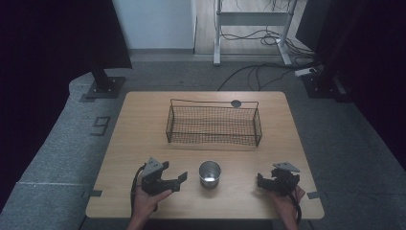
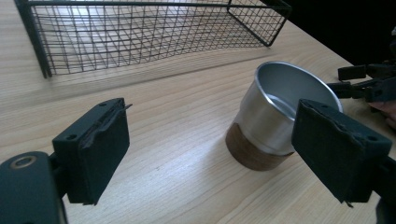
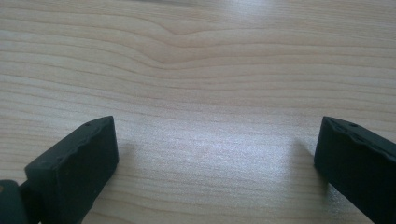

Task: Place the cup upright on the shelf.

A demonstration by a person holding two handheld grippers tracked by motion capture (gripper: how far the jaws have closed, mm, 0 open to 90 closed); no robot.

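A small metal cup with a brown base stands upright near the table's front edge, between my two grippers. In the left gripper view the cup sits just ahead of the right-hand jaw, which hides part of its side. My left gripper points toward the cup, open, with nothing between its pads. My right gripper rests low over bare wood to the right of the cup, open and holding nothing. It also appears beyond the cup as my right gripper.
A black wire mesh basket stands at the back middle of the wooden table. A round grey disc is set in the tabletop behind it. Stands and cables lie on the floor beyond.
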